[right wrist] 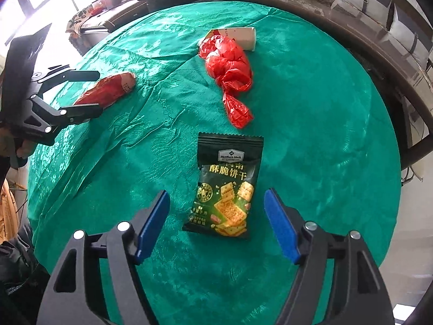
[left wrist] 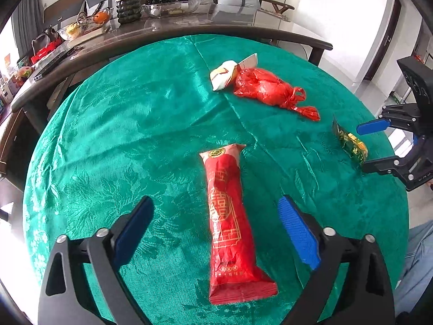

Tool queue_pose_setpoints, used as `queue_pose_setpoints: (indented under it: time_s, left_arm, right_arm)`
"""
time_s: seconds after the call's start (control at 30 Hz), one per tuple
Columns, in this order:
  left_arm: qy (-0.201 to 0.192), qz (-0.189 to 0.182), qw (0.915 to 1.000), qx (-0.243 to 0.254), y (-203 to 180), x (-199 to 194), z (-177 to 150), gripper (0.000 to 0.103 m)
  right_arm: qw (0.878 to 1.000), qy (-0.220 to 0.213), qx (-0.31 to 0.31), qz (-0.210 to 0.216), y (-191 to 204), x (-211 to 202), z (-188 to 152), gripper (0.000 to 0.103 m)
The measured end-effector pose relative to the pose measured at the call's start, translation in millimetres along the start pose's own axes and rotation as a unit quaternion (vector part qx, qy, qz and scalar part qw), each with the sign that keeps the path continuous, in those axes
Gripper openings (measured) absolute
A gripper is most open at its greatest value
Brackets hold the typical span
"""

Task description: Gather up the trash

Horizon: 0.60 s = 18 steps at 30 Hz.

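I work over a round bench under a green cloth, with four pieces of trash on it and no bin in view.

Largest first: the long red wrapper lies lengthwise between the fingers of my left gripper, which is released and spread wide, touching nothing. To take it well I judge I should come down over its middle, where it is narrowest and fullest, and close across its width; the flat sealed ends would likely slip.

The red bag, knotted and crumpled, lies at the far middle of the bench, with the white pack touching its far end. Both are well apart from either gripper, so they wait.

The cracker pack lies flat, just ahead of my right gripper, which is also released, its fingers standing either side of the pack's near half. Since it is thin and flat, I would press down lightly and pinch the puffed part, so the cloth is not caught with it.

Count: one red wrapper, one red bag, one white pack, one cracker pack; two grippers, both empty.
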<state>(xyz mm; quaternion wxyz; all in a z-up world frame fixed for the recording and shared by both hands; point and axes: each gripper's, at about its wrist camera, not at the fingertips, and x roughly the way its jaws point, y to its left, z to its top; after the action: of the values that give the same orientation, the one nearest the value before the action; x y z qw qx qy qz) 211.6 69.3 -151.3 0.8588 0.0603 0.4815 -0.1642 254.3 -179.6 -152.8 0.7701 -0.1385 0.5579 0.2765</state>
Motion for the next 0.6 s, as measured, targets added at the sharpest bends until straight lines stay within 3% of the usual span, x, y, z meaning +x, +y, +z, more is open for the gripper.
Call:
queue_pose_setpoints:
  time_s: [0.07, 0.1, 0.13, 0.2, 0.23, 0.27, 0.4, 0.6]
  left_arm:
    - [0.018, 0.015, 0.9997, 0.008, -4.2, 6.2, 3.8, 0.078]
    - [0.029, 0.022, 0.9992, 0.012, -6.1, 10.7, 4.6, 0.075]
    - [0.038, 0.026, 0.9988, 0.016, -7.4, 14.9, 4.4, 0.073]
    - [0.033, 0.027, 0.9988, 0.025, -10.2, 13.7, 3.8, 0.068]
    - [0.029, 0.023, 0.9991, 0.023, -10.2, 11.5, 3.9, 0.049]
    - [0.027, 0.022, 0.9992, 0.021, -9.5, 9.7, 3.9, 0.020]
    - [0.011, -0.015, 0.9998, -0.003, -8.3, -0.5, 3.3, 0.014]
    - [-0.019, -0.050, 0.9985, 0.006, -43.1, -21.3, 6.9, 0.011]
  right_arm:
    - [1.000, 0.003, 0.031, -0.001, -6.2, 3.7, 0.1, 0.064]
    - [0.999, 0.003, 0.045, 0.011, -8.4, 4.6, -1.3, 0.057]
    - [0.999, 0.002, 0.052, 0.009, -9.3, 4.0, -3.0, 0.043]
    - [0.998, -0.010, 0.065, 0.008, -10.2, -1.3, -7.9, 0.039]
    - [0.997, -0.017, 0.075, 0.010, -11.3, -5.5, -11.5, 0.037]
    - [0.996, -0.025, 0.082, 0.012, -12.5, -11.0, -15.6, 0.036]
    - [0.993, -0.056, 0.098, 0.025, -12.7, -32.6, -33.7, 0.036]
    - [0.988, -0.086, 0.127, 0.034, -22.2, -53.5, -72.6, 0.036]
